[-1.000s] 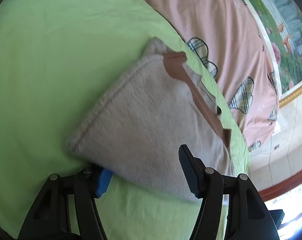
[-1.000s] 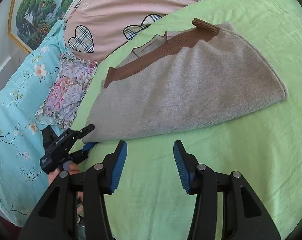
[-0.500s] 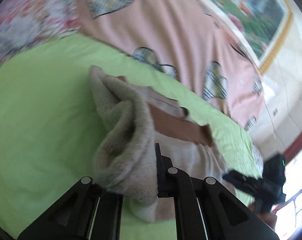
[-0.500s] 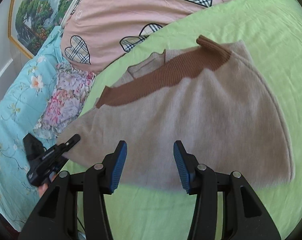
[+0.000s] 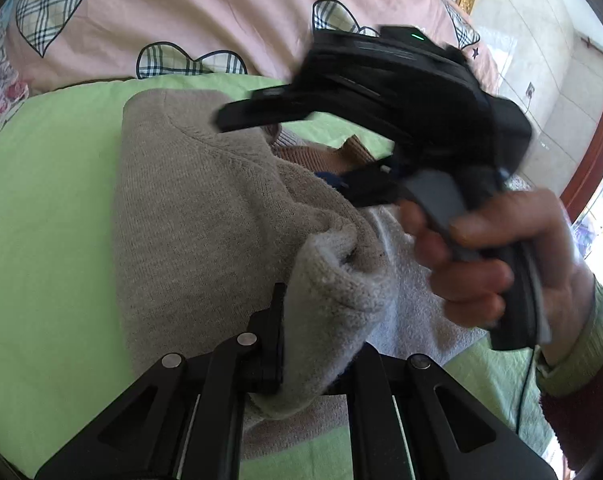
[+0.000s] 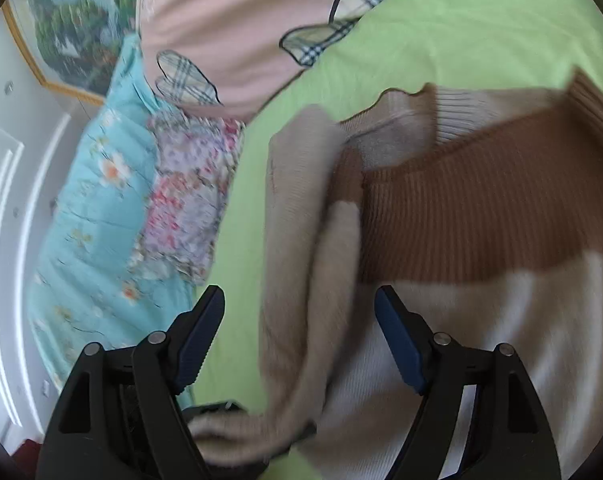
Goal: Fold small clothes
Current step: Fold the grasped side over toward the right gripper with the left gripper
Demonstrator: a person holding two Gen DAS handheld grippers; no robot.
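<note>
A small beige knit sweater (image 5: 205, 216) with a brown ribbed band (image 6: 481, 208) lies on the green sheet (image 5: 41, 200). My left gripper (image 5: 321, 332) is shut on a bunched edge of the sweater and holds that fold lifted over the rest of the garment. My right gripper (image 6: 299, 336) is open, its jaws on either side of the raised beige fold (image 6: 301, 240), low over the sweater. In the left wrist view the right gripper (image 5: 401, 120) and the hand holding it hover just beyond the fold.
A pink quilt with plaid hearts (image 5: 181, 12) lies behind the sheet. A blue floral cover (image 6: 93, 216) and a flowered cloth (image 6: 185, 200) lie to the left. A framed picture (image 6: 69, 28) hangs on the wall.
My left gripper has carried the sweater edge up and over toward the right gripper. My right gripper has moved forward over the sweater, close to the brown band and the lifted fold.
</note>
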